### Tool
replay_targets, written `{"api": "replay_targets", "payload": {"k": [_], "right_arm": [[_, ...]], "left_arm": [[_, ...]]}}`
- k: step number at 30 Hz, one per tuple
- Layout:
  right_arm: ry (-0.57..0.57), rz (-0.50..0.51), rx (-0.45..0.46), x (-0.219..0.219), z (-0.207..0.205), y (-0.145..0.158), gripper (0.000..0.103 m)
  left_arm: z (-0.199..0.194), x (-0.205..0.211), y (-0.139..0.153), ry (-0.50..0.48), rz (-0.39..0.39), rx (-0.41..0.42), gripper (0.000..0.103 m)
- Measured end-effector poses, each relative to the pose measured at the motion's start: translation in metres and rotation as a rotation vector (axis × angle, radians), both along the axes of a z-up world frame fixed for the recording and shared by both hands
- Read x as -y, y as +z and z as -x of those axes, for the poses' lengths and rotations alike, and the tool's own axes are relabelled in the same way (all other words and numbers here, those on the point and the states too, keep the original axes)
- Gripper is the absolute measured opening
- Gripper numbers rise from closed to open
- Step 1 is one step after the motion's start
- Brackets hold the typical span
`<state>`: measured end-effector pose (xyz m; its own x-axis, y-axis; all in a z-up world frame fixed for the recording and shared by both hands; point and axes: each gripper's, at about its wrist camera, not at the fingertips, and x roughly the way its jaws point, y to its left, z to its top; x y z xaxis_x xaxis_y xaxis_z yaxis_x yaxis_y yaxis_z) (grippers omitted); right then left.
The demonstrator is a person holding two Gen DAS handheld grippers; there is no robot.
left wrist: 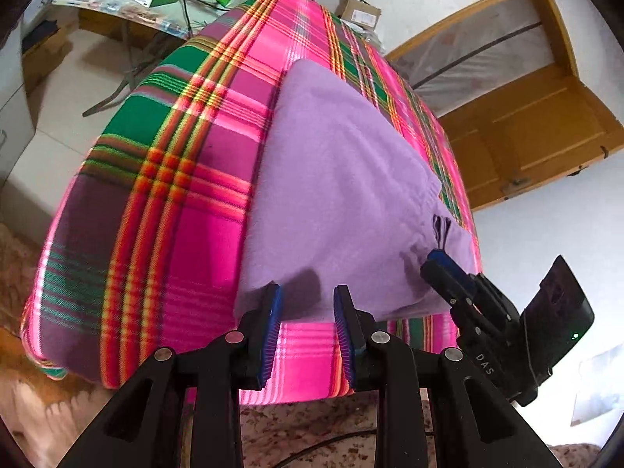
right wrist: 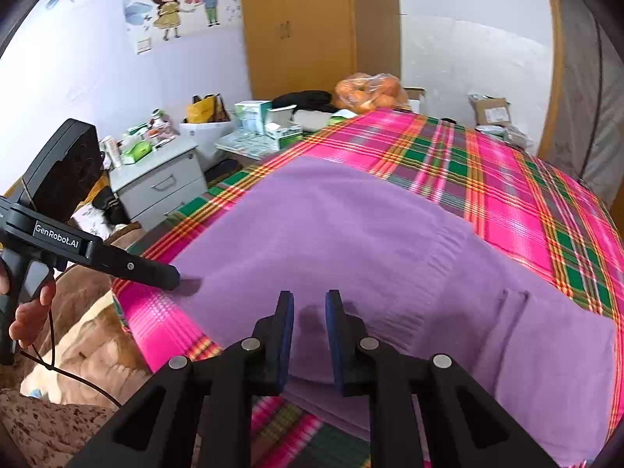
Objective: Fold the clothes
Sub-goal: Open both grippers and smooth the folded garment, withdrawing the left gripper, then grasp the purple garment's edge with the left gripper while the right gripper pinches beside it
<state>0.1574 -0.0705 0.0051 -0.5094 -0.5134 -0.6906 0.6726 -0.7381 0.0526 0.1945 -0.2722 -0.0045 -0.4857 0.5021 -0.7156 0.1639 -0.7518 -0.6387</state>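
Your two hand-held grippers hover at the near edge of a bed covered with a bright plaid blanket point(left wrist: 187, 179), where a purple fleece garment point(left wrist: 335, 179) lies spread flat, running from the near edge toward the far end. In the left wrist view, your left gripper point(left wrist: 308, 312) sits with its blue-padded fingers parted by a moderate gap, their tips right at the garment's near hem, with no cloth between them. At the right of that same view, your right gripper point(left wrist: 436, 259) points its tips at the gathered waistband near a small fold of fabric; from this angle you cannot tell whether those fingers hold the cloth.

The right wrist view shows the right gripper's own fingers slightly apart above the purple fleece, nothing visibly pinched between the pads. Your left gripper appears at the left of that view, its black tip touching the garment's near-left corner, while your hand point(right wrist: 33, 308) wraps its handle.

Beyond the bed, a grey drawer unit point(right wrist: 163, 187) stands at the far left beside a cluttered table with boxes, a bag of oranges point(right wrist: 370, 91) sits past the far end, and a wooden wardrobe point(right wrist: 300, 27) rises against the wall.
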Motion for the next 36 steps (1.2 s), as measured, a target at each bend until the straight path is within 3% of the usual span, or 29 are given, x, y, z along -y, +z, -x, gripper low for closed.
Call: {"api": "replay_targets", "payload": {"k": [5, 10, 12, 16, 20, 24, 28, 31, 34, 36], "right_arm": [[0.071, -0.001, 0.029, 0.020, -0.005, -0.006, 0.018], [0.151, -0.022, 0.013, 0.045, -0.015, -0.009, 0.019], [0.190, -0.029, 0.005, 0.058, -0.019, -0.010, 0.030], [0.261, -0.036, 0.016, 0.083, -0.026, -0.013, 0.037], [0.326, -0.048, 0.015, 0.110, -0.034, -0.018, 0.054], [0.328, -0.121, -0.013, 0.130, -0.039, -0.033, 0.054], [0.266, -0.203, -0.128, 0.138, -0.046, -0.039, 0.054], [0.242, -0.188, -0.115, 0.136, -0.042, -0.041, 0.053], [0.217, -0.179, -0.118, 0.131, -0.039, -0.040, 0.039], [0.197, -0.175, -0.121, 0.128, -0.037, -0.040, 0.024]], "left_arm": [[-0.009, 0.010, -0.003, 0.036, -0.030, 0.009, 0.028], [-0.015, 0.025, -0.005, 0.118, 0.002, 0.052, 0.028], [-0.017, 0.034, -0.004, 0.156, -0.028, 0.041, 0.028], [-0.018, 0.041, 0.002, 0.186, -0.027, 0.014, 0.028], [-0.014, 0.038, 0.003, 0.191, -0.012, 0.018, 0.028], [-0.009, 0.044, 0.003, 0.213, -0.013, 0.026, 0.028], [-0.002, 0.048, 0.004, 0.223, -0.027, 0.026, 0.035], [0.005, 0.050, 0.002, 0.230, -0.035, 0.037, 0.035], [0.015, 0.049, 0.003, 0.211, -0.032, 0.039, 0.035], [0.024, 0.049, 0.001, 0.195, -0.022, 0.043, 0.035]]}}
